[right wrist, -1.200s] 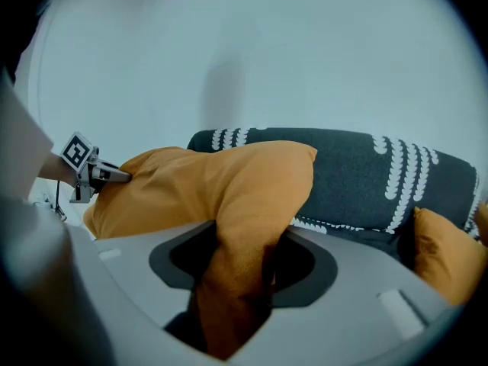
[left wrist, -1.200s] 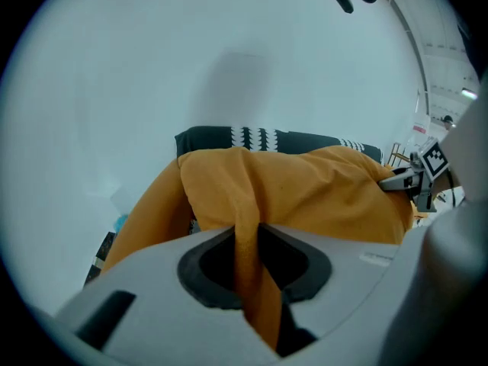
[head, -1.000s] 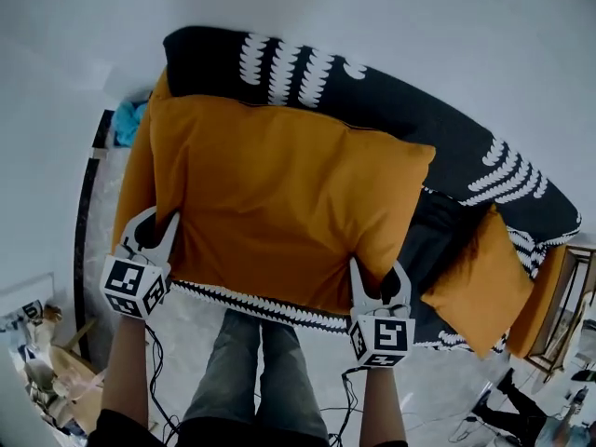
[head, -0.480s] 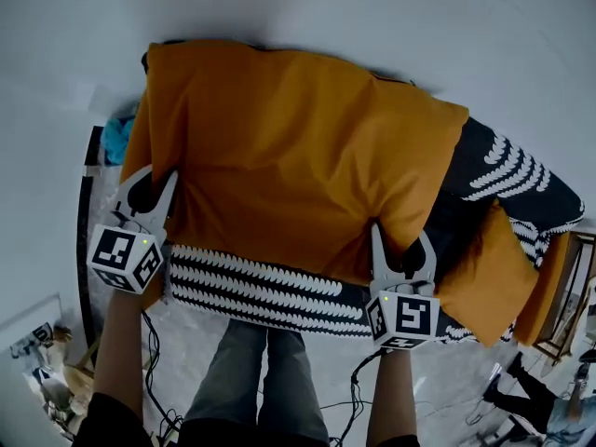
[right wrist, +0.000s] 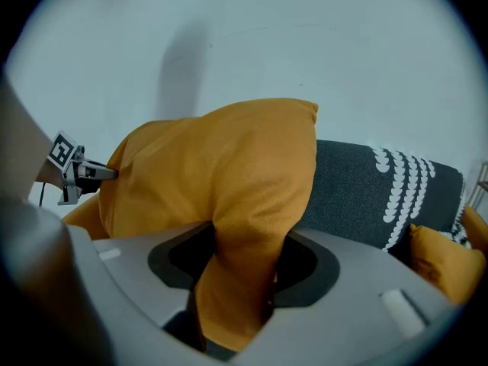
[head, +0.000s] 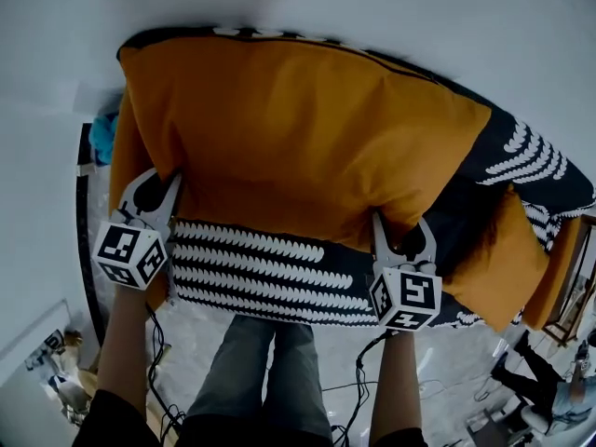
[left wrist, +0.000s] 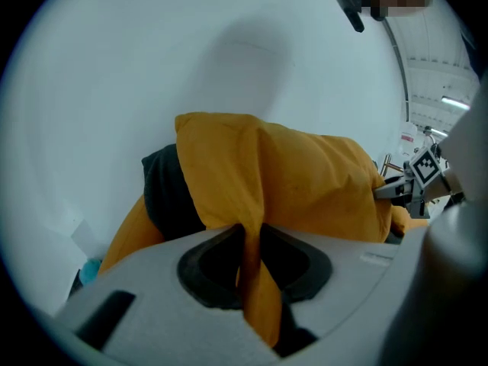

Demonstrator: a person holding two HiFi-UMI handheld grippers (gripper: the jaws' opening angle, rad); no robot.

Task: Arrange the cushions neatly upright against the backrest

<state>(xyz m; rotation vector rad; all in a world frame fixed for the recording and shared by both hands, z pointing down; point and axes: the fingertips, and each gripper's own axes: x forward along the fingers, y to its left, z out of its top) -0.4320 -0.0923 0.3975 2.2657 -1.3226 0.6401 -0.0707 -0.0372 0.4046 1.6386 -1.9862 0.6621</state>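
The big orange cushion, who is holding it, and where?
Both grippers hold the orange cushion by its bottom edge: the left gripper pinches fabric near the left end, the right gripper near the right end.

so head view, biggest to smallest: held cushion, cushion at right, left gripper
held orange cushion, by far
orange cushion at right
left gripper: nearly the same, and nearer the camera, so unsure

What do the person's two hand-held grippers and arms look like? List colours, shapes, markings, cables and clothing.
The left gripper and right gripper are pale grey, each with two tapering jaws lined with black pads. Behind each sits a white cube bearing black square markers. A thin black cable trails from each. The person wears dark sleeves, forearms bare.
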